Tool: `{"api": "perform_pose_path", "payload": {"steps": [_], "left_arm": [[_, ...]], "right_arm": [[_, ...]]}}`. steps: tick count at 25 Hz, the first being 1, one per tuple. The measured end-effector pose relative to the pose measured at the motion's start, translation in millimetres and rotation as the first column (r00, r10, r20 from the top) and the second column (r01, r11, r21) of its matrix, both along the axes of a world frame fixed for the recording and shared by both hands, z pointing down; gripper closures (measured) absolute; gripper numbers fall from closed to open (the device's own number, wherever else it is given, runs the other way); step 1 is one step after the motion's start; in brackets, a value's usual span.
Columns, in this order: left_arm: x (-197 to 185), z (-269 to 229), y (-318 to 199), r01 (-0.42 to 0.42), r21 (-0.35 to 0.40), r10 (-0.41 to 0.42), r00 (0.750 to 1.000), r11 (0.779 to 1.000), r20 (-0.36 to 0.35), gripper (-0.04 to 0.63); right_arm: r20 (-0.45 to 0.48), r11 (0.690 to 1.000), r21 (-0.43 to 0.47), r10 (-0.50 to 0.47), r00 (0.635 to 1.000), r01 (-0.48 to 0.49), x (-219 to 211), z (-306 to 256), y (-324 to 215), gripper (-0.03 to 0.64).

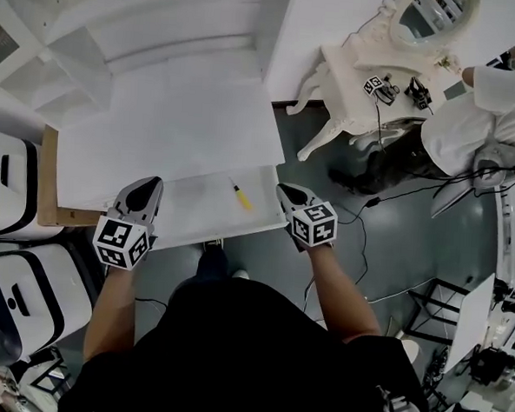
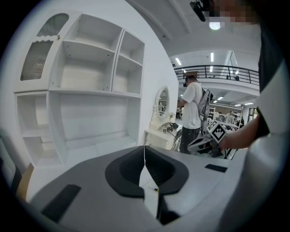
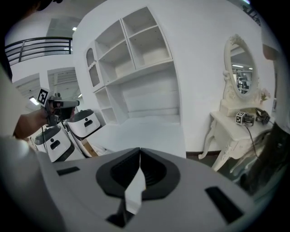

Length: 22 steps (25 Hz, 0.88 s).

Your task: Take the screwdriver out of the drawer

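A yellow-handled screwdriver (image 1: pixel 241 198) lies in the open white drawer (image 1: pixel 196 214) that juts from the white desk, seen in the head view. My left gripper (image 1: pixel 148 184) hovers at the drawer's left end and my right gripper (image 1: pixel 287 190) at its right end, the screwdriver between them and touching neither. In the left gripper view the left gripper (image 2: pixel 145 148) has its jaws closed tip to tip with nothing in them. The right gripper (image 3: pixel 140 150) is likewise shut and empty in its own view.
A white shelf unit (image 1: pixel 146 28) rises behind the desk top (image 1: pixel 176 117). An ornate white dressing table (image 1: pixel 361 76) with an oval mirror stands at the right, a person in a white shirt (image 1: pixel 481 110) beside it. White rounded machines (image 1: pixel 6 185) and cables (image 1: pixel 397 196) flank me.
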<state>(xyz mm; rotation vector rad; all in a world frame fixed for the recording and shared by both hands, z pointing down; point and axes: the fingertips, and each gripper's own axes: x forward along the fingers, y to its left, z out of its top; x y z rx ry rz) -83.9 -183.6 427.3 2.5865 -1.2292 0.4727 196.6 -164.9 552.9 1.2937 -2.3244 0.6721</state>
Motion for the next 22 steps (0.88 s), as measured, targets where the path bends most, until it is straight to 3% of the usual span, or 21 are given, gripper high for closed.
{"api": "perform_pose_path", "payload": {"steps": [9,22], "left_arm": [[-29.4,33.9,-30.7,0.023,-0.05,-0.023,1.0,0.998,0.005,0.575],[-24.7,64.3,-84.3,0.005,-0.094,-0.004,1.0,0.996,0.01,0.574]], "right_arm": [[-0.041,0.989,-0.138,-0.064,0.997,0.058,-35.4,85.0,-16.9,0.595],[-0.122,0.947,-0.3,-0.162,0.979,0.119,-49.6,189.4,-40.7,0.572]]}}
